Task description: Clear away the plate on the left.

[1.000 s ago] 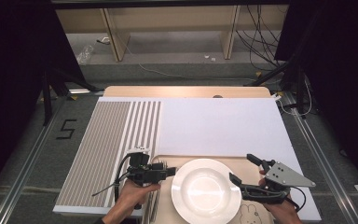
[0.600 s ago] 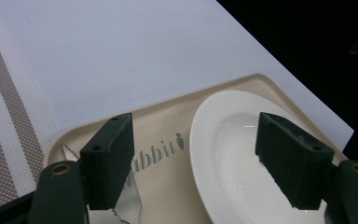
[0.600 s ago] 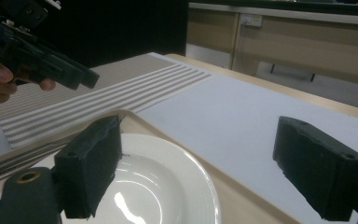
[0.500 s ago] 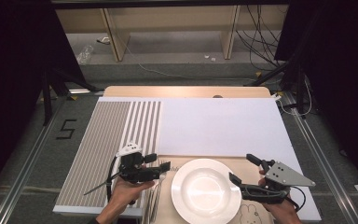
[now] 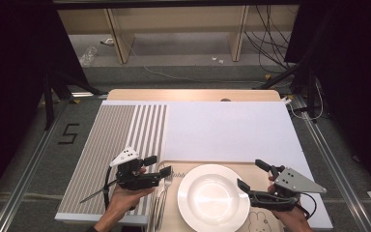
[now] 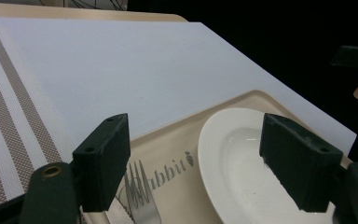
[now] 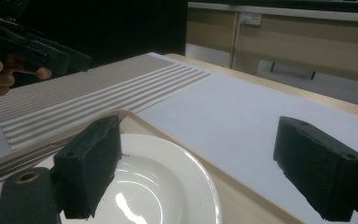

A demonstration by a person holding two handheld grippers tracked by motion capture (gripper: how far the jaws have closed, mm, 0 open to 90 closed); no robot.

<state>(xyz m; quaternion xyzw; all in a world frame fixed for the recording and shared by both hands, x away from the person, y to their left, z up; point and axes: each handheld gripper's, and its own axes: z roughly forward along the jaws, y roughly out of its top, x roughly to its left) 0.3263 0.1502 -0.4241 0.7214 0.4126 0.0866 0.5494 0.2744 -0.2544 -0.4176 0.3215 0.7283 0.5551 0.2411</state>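
Table (image 5: 193, 94): light wood, mostly under a big white mat (image 5: 232, 130) whose left part is a brown-and-white striped section (image 5: 111, 145). From the plate, the stripes run off toward 10 o'clock and the plain white spreads toward 12 and 1.

Tray (image 5: 174, 166): beige, at the near edge of the table, lying on the mat. Printed word "Rabbit" (image 6: 170, 170) on its liner, seen in the left gripper view.

Plate (image 5: 214, 198): white, round, empty, sits on the tray, right of the fork.

Left gripper (image 5: 158, 166): at 9 o'clock of the plate, held in the person's left hand (image 5: 123, 198), hanging above the tray's left edge and the fork. Jaws wide apart, have just been opening, nothing between them; in its own view (image 6: 193, 163) the fork tines and the plate's rim show through the gap below.

Right gripper (image 5: 253, 175): at 3 o'clock of the plate, right hand (image 5: 290, 215) behind it, jaws spread apart, nothing clamped. In its own view (image 7: 191, 163) the near jaw sits over the plate's rim; touching or not, cannot tell.

Fork (image 5: 164, 193): metal, lies flat on the tray at 9 o'clock of the plate, just beside it, tines pointing away from the person. Free of both grippers.
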